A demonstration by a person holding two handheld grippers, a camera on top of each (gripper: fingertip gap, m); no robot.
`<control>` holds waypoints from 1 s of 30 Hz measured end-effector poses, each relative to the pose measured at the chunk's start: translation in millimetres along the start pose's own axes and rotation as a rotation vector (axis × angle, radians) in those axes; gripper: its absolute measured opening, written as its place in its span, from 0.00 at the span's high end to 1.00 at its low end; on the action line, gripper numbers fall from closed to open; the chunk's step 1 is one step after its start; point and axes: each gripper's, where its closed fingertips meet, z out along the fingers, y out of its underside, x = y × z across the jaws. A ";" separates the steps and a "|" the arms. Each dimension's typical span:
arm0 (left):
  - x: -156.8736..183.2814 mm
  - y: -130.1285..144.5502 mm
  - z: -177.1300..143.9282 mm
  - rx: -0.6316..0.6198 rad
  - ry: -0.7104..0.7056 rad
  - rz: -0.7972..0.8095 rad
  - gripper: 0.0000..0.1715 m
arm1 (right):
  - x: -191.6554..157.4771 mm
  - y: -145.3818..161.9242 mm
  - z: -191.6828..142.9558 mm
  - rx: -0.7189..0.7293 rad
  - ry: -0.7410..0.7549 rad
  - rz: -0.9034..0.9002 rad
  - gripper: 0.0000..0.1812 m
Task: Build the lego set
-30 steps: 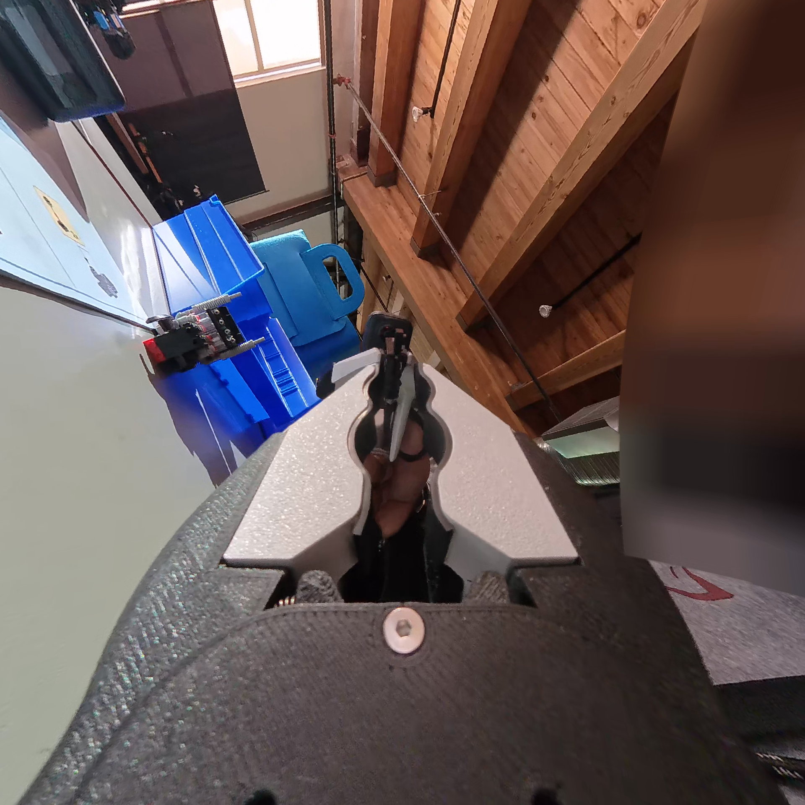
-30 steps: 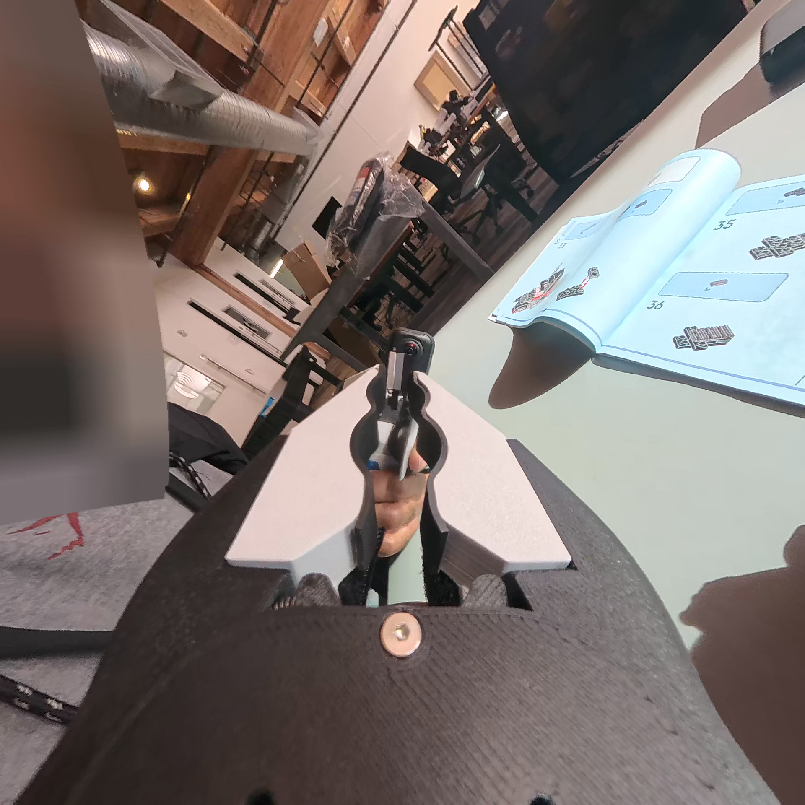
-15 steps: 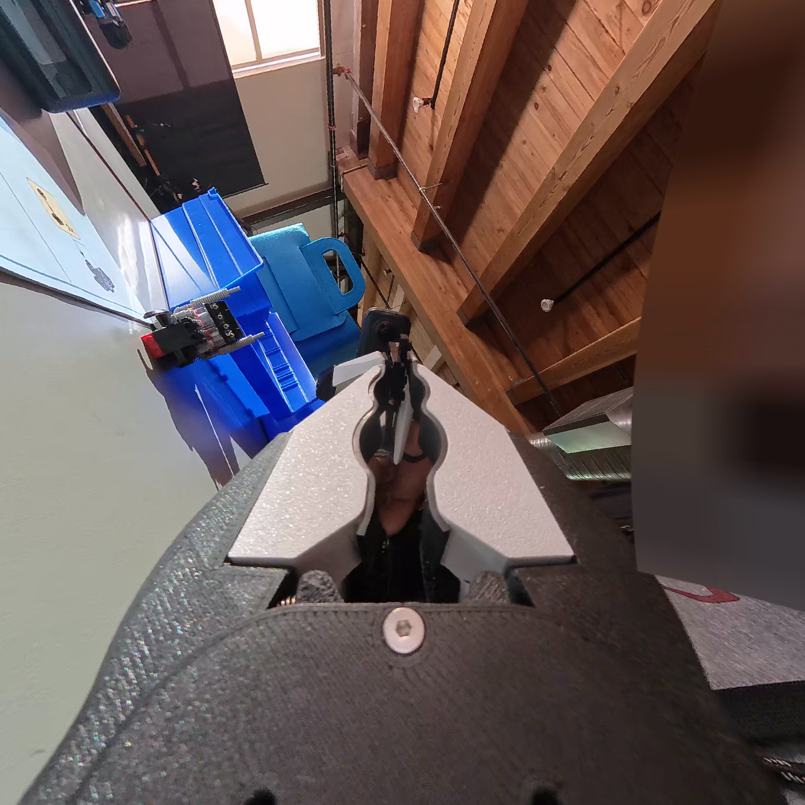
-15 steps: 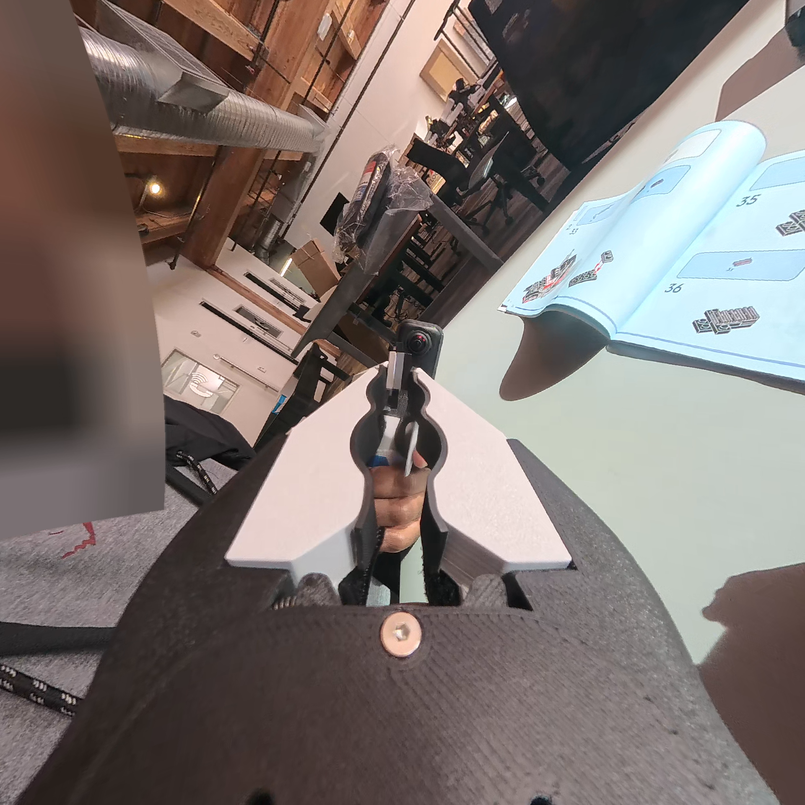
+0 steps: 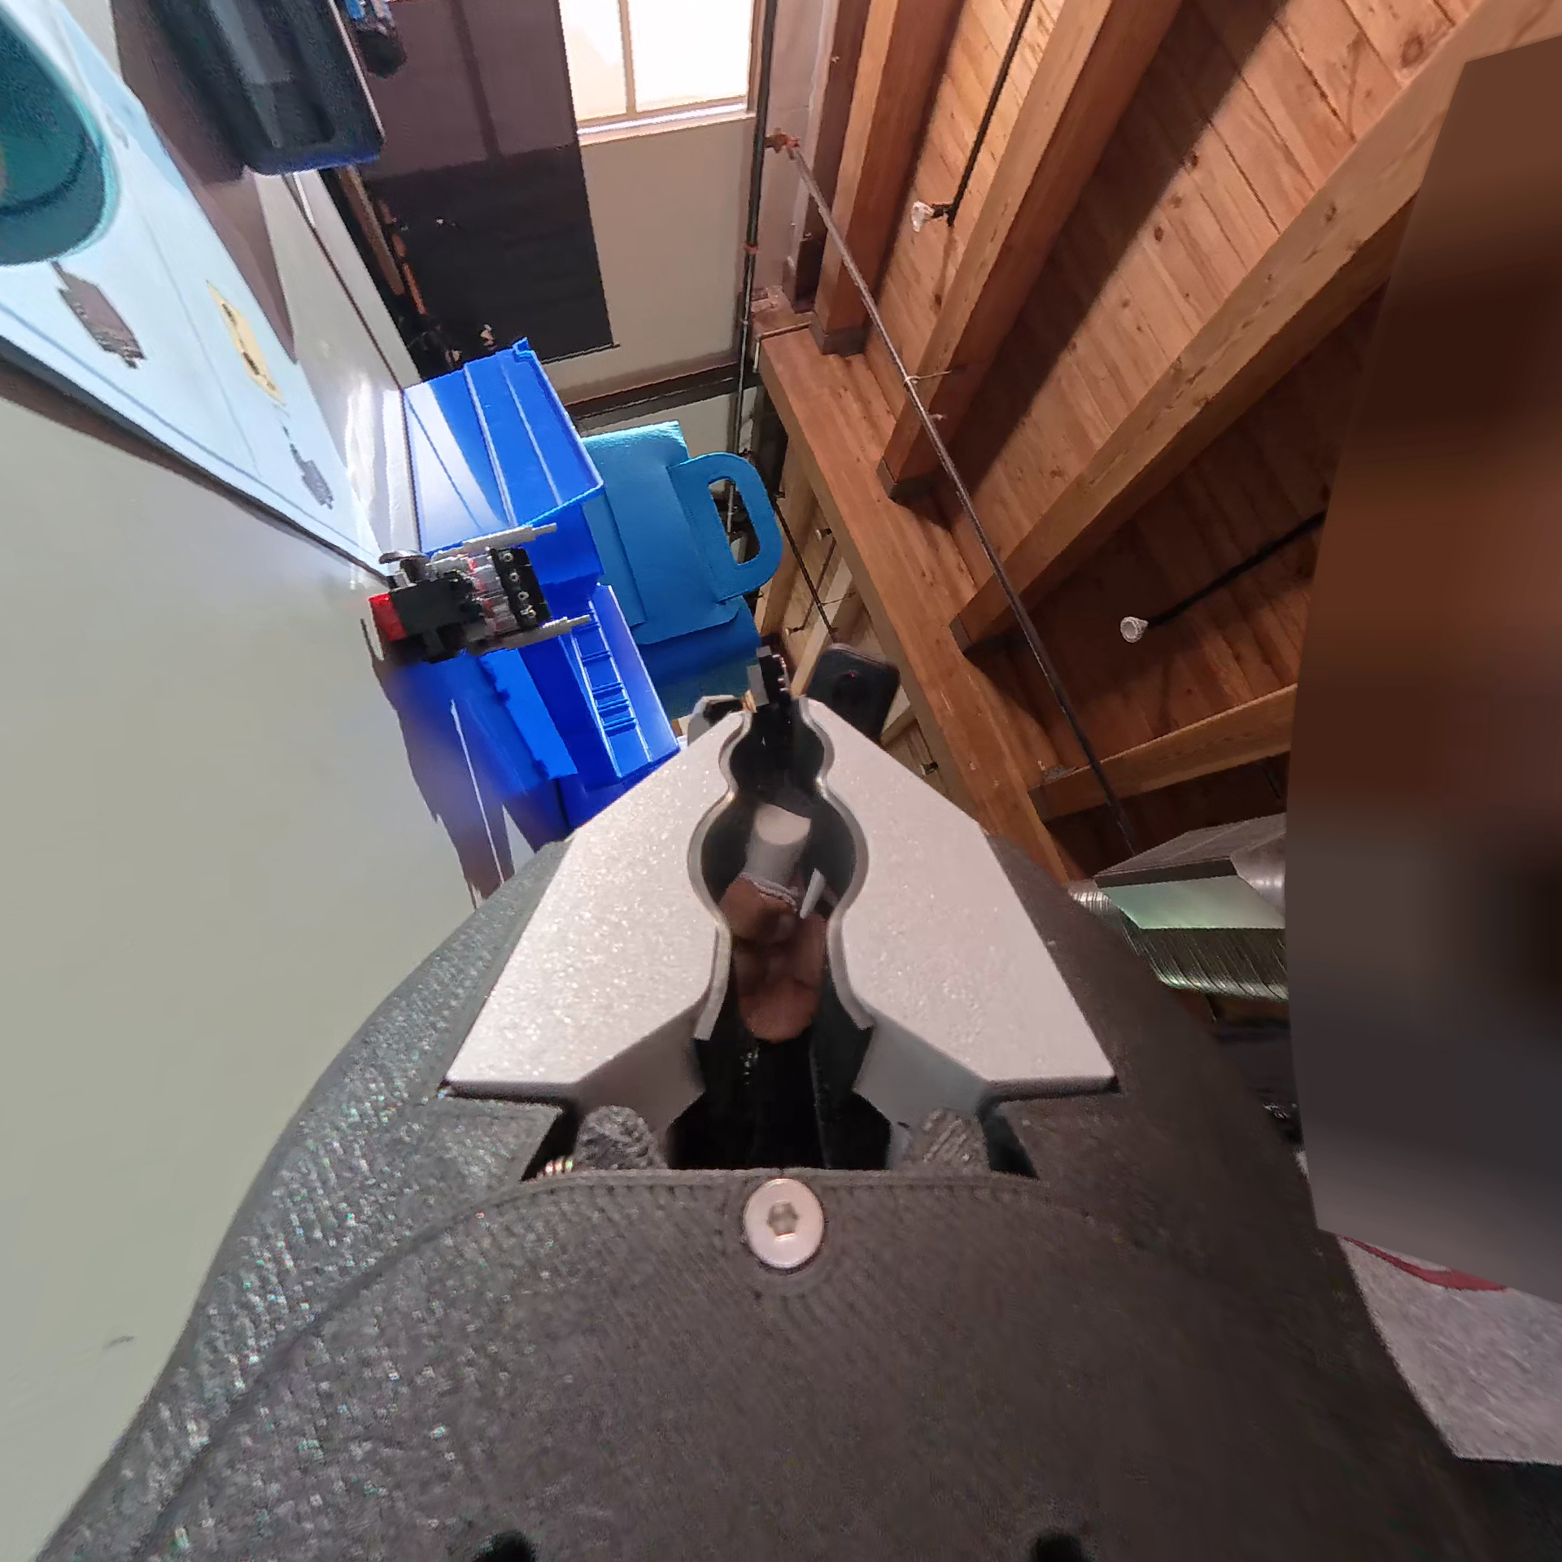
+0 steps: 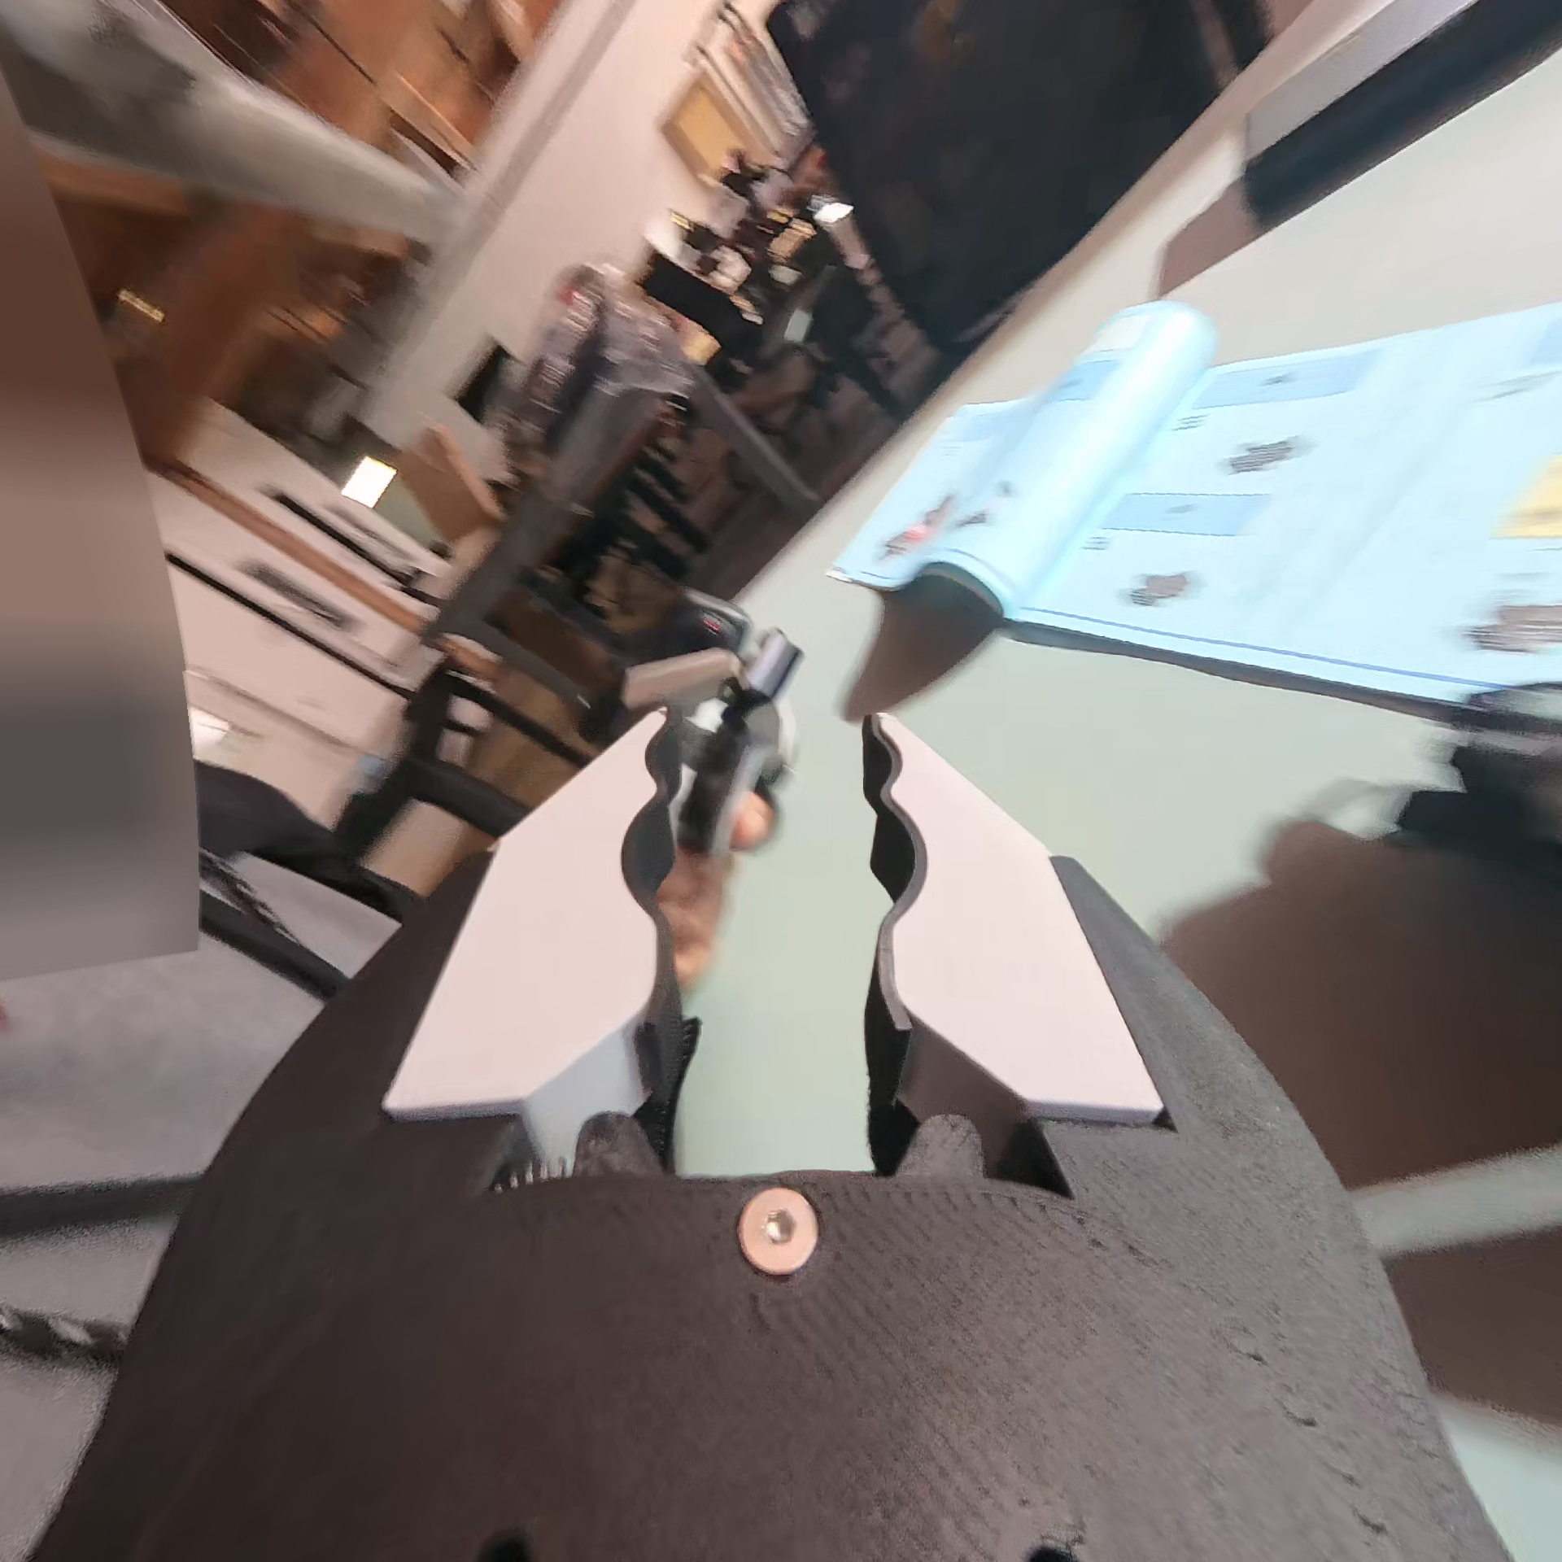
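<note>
right tongs (image 6: 765, 731) now parted, empty, left tongs (image 5: 771, 708) pinching small black lego piece (image 5: 767, 681) at tips

A small dark lego piece (image 5: 767, 686) is sitting pinched at the left claw's tips; the black-and-red lego build (image 5: 456, 596) (grey rods protruding) is lying far left.

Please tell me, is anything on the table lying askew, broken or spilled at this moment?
Nothing stands out as damaged or spilled. The half-built lego model sits on the table beside the blue bins, and the instruction booklet lies open. The right view is motion-blurred, so small details there cannot be judged.
</note>
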 end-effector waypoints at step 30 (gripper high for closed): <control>-30.8 69.3 53.5 -0.223 -0.141 -0.048 0.95 | 93.7 115.0 -224.3 -0.448 0.666 -0.458 0.88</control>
